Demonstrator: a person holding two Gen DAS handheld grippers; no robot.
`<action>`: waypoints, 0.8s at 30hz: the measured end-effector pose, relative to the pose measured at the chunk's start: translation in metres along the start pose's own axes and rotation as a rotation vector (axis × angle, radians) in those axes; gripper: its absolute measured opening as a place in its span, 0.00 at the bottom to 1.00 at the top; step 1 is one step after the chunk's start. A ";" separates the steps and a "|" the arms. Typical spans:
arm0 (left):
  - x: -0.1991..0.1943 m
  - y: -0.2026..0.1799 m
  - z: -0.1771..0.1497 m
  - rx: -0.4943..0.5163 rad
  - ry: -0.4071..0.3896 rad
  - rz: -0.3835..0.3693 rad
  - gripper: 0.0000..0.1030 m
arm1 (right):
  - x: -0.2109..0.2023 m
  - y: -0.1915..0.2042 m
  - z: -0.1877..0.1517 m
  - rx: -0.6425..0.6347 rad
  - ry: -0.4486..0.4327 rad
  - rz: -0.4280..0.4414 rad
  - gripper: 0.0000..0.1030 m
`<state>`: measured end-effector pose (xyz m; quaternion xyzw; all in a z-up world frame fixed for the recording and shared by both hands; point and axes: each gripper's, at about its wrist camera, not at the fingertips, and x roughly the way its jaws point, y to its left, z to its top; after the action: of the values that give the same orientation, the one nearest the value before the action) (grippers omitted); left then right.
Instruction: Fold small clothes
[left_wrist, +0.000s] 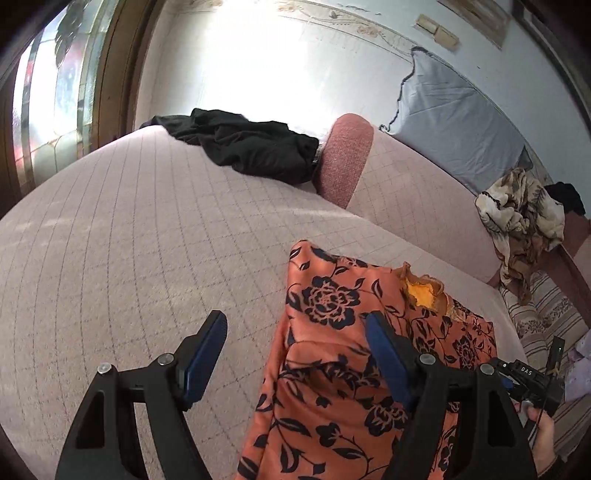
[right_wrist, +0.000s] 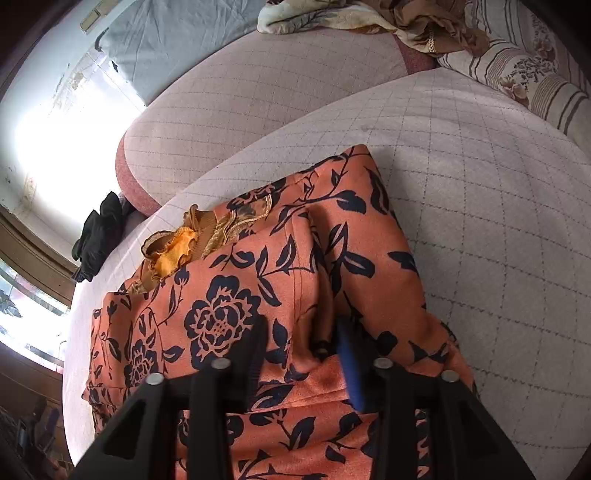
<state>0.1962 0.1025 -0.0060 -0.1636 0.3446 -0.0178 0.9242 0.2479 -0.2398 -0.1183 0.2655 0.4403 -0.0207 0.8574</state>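
Your left gripper (left_wrist: 295, 354) stands wide and holds nothing: one blue pad hangs over bare cover, the other over the left edge of the orange satin garment with the dark navy flower print (left_wrist: 354, 369). Your right gripper (right_wrist: 301, 354) is partly open, with a raised fold of that cloth between its jaws; whether the pads press on it cannot be told, because the right pad is blurred. The garment lies part-folded on the near part of the pale pink quilted sofa cover (left_wrist: 129, 258), its yellow frilled collar (right_wrist: 173, 254) turned toward the far left in the right wrist view. Expect the fabric to be light, limp and slippery; a shallow pinch is likely to slide off. Take hold at a doubled edge or seam, not on a single flat layer. A crumpled black garment (left_wrist: 243, 147) lies well apart at the far side, beside the pink bolster (left_wrist: 343, 158).
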 end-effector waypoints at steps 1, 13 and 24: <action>0.006 -0.010 0.006 0.028 -0.006 -0.011 0.76 | -0.006 -0.003 0.000 0.013 -0.024 0.006 0.62; 0.125 -0.052 -0.046 0.300 0.256 0.228 0.80 | -0.025 0.042 0.030 -0.068 -0.033 0.333 0.76; 0.089 -0.052 -0.004 0.226 0.125 0.090 0.80 | 0.021 0.013 0.042 0.111 0.054 0.445 0.76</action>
<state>0.2653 0.0386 -0.0487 -0.0415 0.4043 -0.0253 0.9134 0.2955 -0.2437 -0.1091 0.4034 0.3919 0.1518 0.8128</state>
